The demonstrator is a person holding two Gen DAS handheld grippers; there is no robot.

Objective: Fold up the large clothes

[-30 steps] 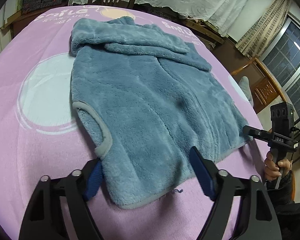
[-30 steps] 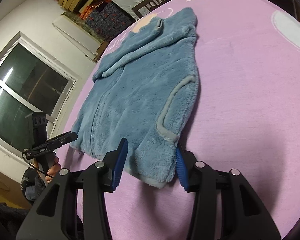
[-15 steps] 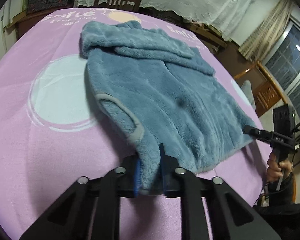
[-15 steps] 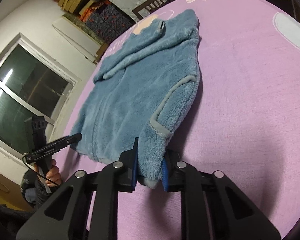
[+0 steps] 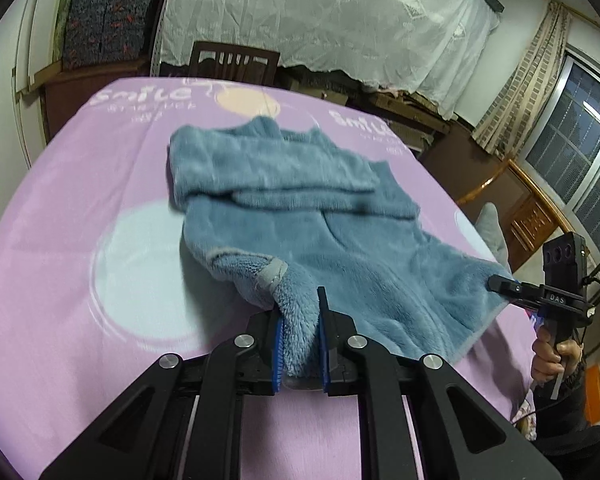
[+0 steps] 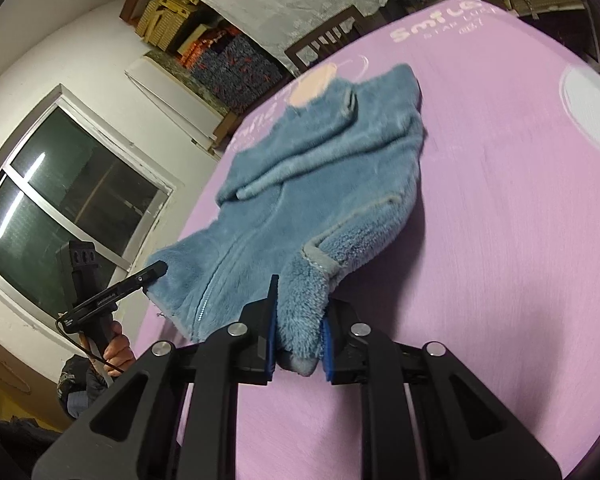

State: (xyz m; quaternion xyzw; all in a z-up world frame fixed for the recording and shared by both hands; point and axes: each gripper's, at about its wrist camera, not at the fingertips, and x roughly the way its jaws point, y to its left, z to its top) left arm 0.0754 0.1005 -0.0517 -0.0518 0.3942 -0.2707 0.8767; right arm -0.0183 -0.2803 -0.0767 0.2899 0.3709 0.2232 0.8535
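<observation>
A blue fleece jacket point(image 5: 300, 200) lies on a pink blanket point(image 5: 80, 240), sleeves folded across its top. My left gripper point(image 5: 299, 344) is shut on the jacket's near hem corner and holds it lifted. My right gripper point(image 6: 298, 340) is shut on the other hem corner of the jacket point(image 6: 320, 184), also lifted. The right gripper also shows in the left wrist view point(image 5: 500, 284) at the jacket's right corner. The left gripper also shows in the right wrist view point(image 6: 156, 270) at the left corner.
The pink blanket point(image 6: 500, 240) covers a large table. A dark wooden chair point(image 5: 236, 64) stands at the far edge. White lace cloth point(image 5: 340, 20) hangs behind. A window point(image 6: 60, 200) and stacked boxes point(image 6: 228, 72) are to the left in the right wrist view.
Both grippers closed on the jacket's bottom hem corners and lifted them off the blanket. The hem now hangs raised between the two grippers.
</observation>
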